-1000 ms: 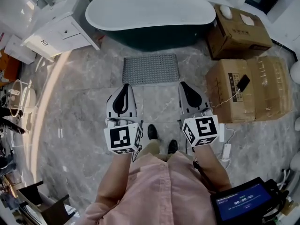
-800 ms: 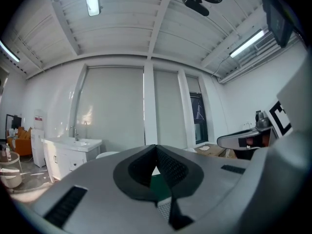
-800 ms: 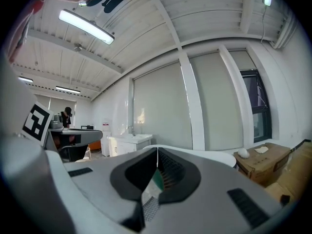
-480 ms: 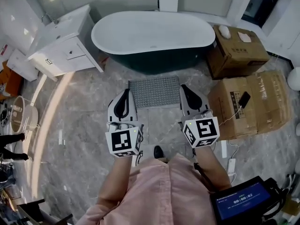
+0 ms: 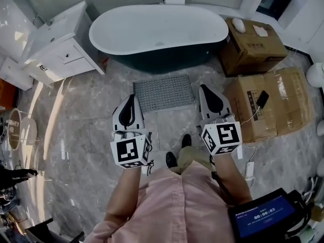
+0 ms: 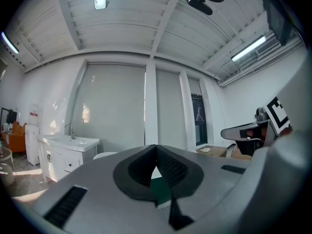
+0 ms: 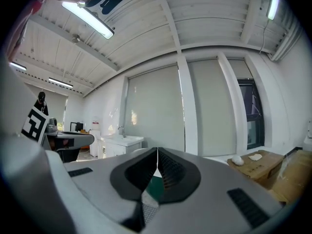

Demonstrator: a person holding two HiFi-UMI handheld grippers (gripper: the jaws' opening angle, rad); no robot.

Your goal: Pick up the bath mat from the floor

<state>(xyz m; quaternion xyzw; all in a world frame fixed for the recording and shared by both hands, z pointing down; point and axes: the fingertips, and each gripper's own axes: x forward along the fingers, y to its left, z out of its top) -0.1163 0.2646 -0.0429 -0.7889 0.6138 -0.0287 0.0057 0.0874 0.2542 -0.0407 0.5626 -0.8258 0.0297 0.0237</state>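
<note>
Nearest you, your pink shirt (image 5: 172, 206) fills the bottom of the head view. A dark device with a blue screen (image 5: 266, 220) sits at your lower right. Just ahead, your two dark shoes (image 5: 172, 159) stand on the grey marble floor (image 5: 86, 130).

You hold both tools level and side by side, well apart. Your left gripper (image 5: 129, 97) has its jaws pressed together with nothing between them. Your right gripper (image 5: 206, 90) is the same, closed tight and empty.

The grey bath mat (image 5: 163, 92) lies flat on the floor past your shoes. In the head view it shows between the two gripper tips, and neither tool has hold of it. Its far edge runs just beside the bathtub (image 5: 158, 32), which is white inside and dark green outside.

To your left of the tub stands a white sink cabinet (image 5: 58, 47). To your right are cardboard boxes (image 5: 268, 105). A dark phone (image 5: 262, 99) with a white cable lies on the nearer one.
</note>
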